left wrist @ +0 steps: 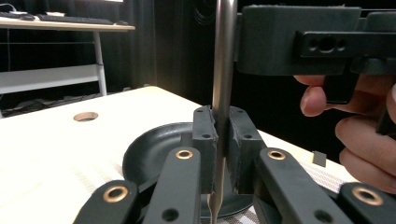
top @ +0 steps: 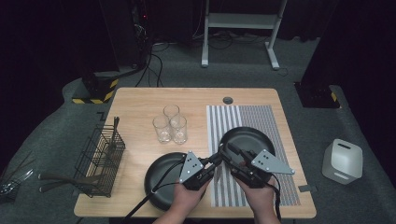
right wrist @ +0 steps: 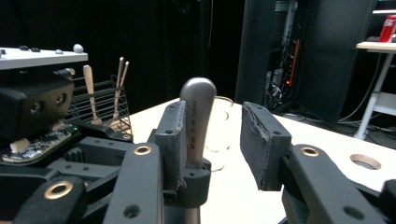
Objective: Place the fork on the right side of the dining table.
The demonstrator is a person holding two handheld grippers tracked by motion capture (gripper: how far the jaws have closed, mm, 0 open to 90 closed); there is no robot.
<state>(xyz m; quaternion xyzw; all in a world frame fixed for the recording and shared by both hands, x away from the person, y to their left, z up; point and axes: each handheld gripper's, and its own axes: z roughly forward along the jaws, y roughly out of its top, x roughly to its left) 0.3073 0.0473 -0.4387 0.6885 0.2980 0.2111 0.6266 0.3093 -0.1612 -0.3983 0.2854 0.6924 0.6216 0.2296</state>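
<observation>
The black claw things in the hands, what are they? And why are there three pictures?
They are grippers: tongs with two jaws that a person squeezes by hand. The left gripper and the right gripper meet in the middle of the high view, which a camera above the wooden table takes. The other two pictures come from small cameras riding on each gripper, looking along its jaws.

On the table stand three clear glasses, two black plates, a striped mat and a wire rack with utensils.

In the left gripper view, the jaws pinch a metal utensil handle. In the right gripper view, the rounded end of that handle stands between the jaws; the far pad is off it, so this gripper is open.
</observation>
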